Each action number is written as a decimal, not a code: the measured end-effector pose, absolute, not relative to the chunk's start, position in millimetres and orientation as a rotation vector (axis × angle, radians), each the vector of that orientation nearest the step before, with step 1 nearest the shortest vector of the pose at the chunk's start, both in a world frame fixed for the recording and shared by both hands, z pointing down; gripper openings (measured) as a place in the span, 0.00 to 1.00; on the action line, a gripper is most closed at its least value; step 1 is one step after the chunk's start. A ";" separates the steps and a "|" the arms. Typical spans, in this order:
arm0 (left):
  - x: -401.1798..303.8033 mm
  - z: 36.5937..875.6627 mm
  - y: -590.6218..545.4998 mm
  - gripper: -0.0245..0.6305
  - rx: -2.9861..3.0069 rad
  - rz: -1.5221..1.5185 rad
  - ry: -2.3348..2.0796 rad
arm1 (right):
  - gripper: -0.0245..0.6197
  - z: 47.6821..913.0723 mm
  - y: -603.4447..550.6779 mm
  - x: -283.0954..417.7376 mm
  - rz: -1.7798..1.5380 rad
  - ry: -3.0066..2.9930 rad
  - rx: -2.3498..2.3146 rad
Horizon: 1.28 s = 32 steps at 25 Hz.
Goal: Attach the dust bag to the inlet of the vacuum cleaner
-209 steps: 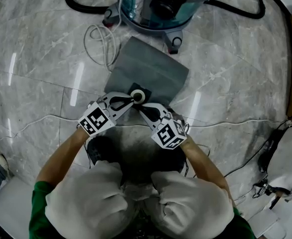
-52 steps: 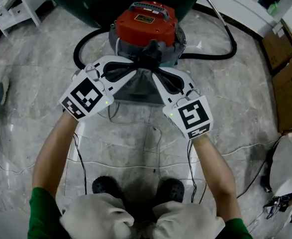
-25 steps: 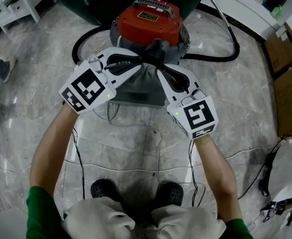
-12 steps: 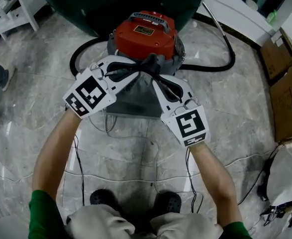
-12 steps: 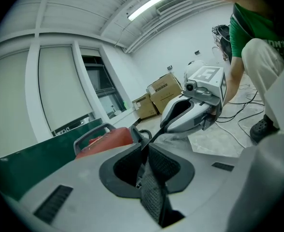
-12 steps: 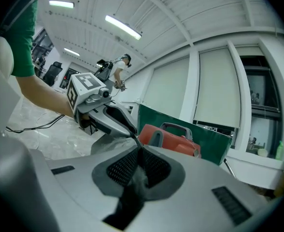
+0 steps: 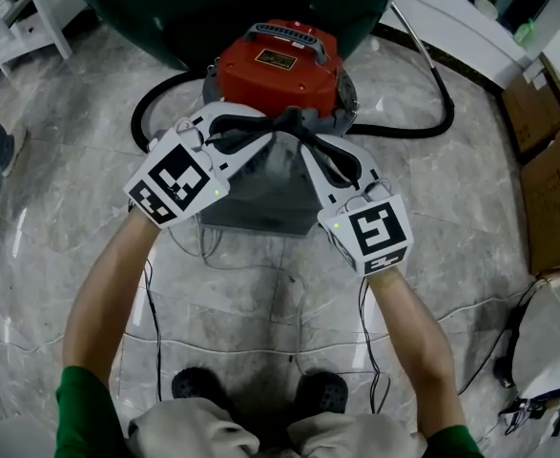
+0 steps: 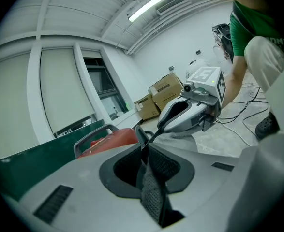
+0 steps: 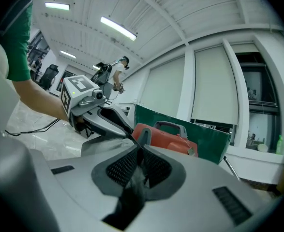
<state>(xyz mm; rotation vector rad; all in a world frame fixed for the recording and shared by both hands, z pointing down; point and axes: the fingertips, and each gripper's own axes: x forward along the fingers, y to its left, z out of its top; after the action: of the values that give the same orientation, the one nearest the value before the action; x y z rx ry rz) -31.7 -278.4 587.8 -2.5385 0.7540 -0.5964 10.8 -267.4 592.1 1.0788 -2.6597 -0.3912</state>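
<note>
**Dust bag held at the vacuum's front, inlet not in sight**

The flat grey fabric dust bag (image 7: 260, 187) is carried between the two grippers, its top edge raised against the near side of the round vacuum cleaner with the red lid (image 7: 278, 63). The rest of the bag hangs down towards the marble floor (image 7: 60, 256).

The left gripper (image 7: 278, 125) is pinched on a thin fold at the bag's top. In its own view the ribbed pads are seen pressed onto that edge with nothing else between them. The right gripper (image 7: 305, 128) is clamped on the same top edge from the other side. The two sets of tips almost meet just below the lid.

The inlet itself is hidden behind the tips and the bag's top. Whether the bag's opening already touches it cannot be told.

The task is judged to be at the lining-up stage, with the seating not yet done.

Several faults are possible from here:

- The opening may be pushed against the drum wall beside the inlet, because the target is covered by the very tools guiding it.
- The thin fold may be pulled out of one pinch if the hands are driven unevenly, so that the bag would swing or drop.
- The fabric may be strained if the grippers are drawn apart.
- The vacuum cleaner may be shoved back towards the black hose (image 7: 408, 127) rather than receiving the bag.
</note>
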 end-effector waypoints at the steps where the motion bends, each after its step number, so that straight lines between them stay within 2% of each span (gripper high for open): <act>1: -31.3 588.2 -279.1 0.11 -2.534 -0.591 0.758 | 0.10 592.6 -268.7 11.4 -0.389 -2.664 1.081; 32: -28.8 599.0 -318.7 0.12 -2.548 -0.519 0.902 | 0.10 604.1 -307.6 17.4 -0.329 -2.697 1.192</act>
<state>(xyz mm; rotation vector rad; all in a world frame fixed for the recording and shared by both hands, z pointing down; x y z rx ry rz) -28.8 -318.7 599.0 -2.5485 0.9024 -0.5192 17.4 -307.6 604.1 1.1916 -2.6968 -0.3289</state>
